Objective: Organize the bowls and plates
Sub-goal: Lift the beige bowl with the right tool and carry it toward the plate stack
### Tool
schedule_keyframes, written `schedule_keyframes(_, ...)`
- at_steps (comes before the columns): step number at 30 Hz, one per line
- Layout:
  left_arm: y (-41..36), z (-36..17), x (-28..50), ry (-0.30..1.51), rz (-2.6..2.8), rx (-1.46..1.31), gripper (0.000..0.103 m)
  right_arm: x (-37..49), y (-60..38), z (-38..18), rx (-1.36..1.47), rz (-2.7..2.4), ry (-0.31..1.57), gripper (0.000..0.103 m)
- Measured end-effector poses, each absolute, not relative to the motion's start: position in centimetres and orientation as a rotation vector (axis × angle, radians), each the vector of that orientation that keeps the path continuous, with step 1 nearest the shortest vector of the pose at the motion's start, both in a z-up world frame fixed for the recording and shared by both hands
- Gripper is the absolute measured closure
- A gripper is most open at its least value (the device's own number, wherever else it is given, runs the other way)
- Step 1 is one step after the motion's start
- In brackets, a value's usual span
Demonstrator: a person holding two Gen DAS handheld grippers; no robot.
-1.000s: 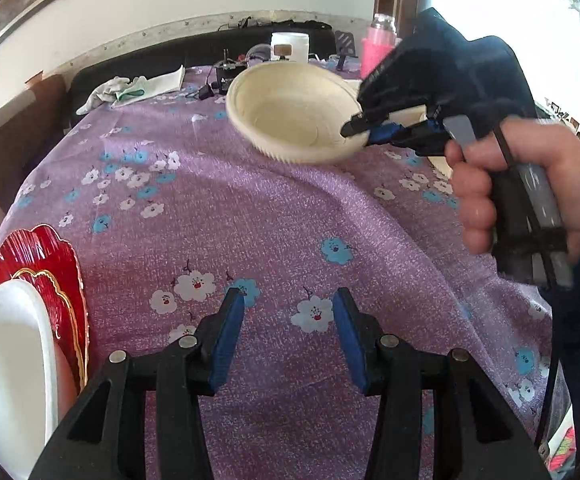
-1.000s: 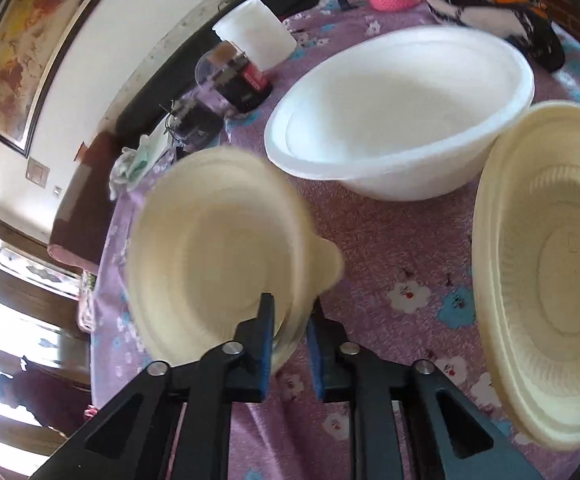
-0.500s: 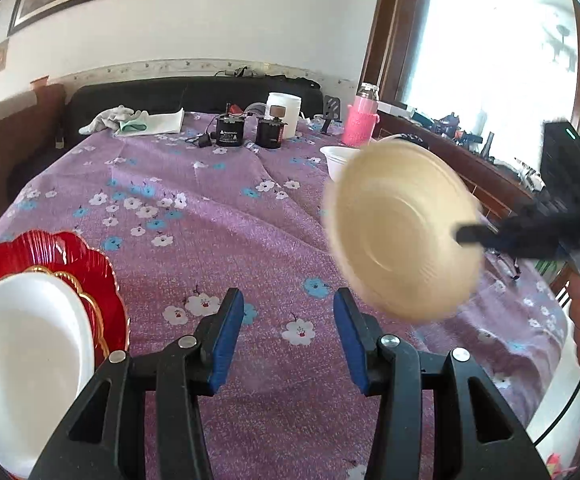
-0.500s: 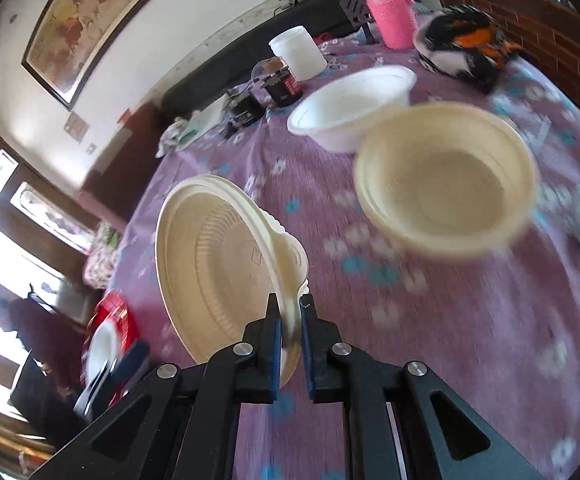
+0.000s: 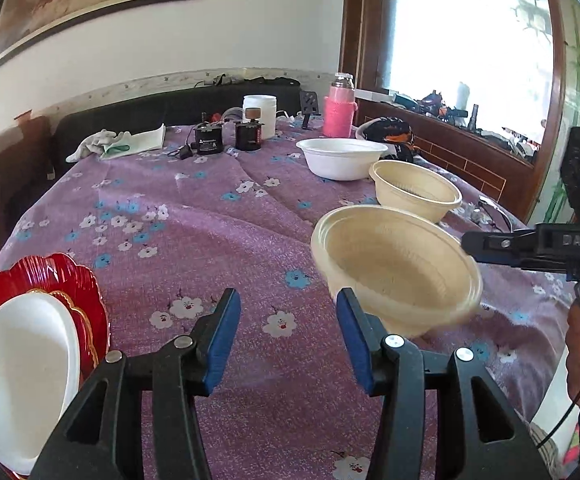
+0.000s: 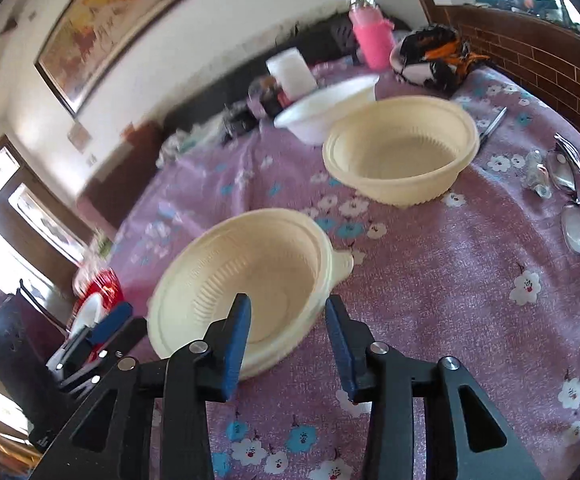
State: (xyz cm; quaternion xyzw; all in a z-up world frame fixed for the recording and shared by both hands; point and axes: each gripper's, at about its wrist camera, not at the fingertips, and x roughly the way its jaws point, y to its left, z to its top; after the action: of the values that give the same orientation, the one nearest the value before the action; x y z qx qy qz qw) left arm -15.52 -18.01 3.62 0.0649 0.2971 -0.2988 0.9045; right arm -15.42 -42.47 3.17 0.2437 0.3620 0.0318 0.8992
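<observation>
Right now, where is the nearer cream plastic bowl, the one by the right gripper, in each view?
Left wrist: cream plastic bowl right of centre, blurred.
Right wrist: lower centre, just beyond the gripper.
Shared landmark: pink bottle at the far table edge.

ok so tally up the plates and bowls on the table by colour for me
Cream bowls: 2, the near one and the far one
White bowls: 1
White plates: 1
Red plates: at least 1, under the white plate; the stack may hide more
Total: 5 visible
</observation>
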Motion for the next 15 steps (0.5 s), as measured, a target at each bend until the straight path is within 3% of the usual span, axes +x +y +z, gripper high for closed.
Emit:
schedule_keyframes(10,-18.2,3.5,-15.5,0.620,-0.611,0.146,0.053,-20.2,-43.2,4.6,0.401,-0.030,0.460,0.061)
schedule_keyframes(15,-18.3,3.5,-15.5,0.618,-0.605,0.148,0.053,-19.7,-44.3,3.2,0.534,0.060,0.510,0.061)
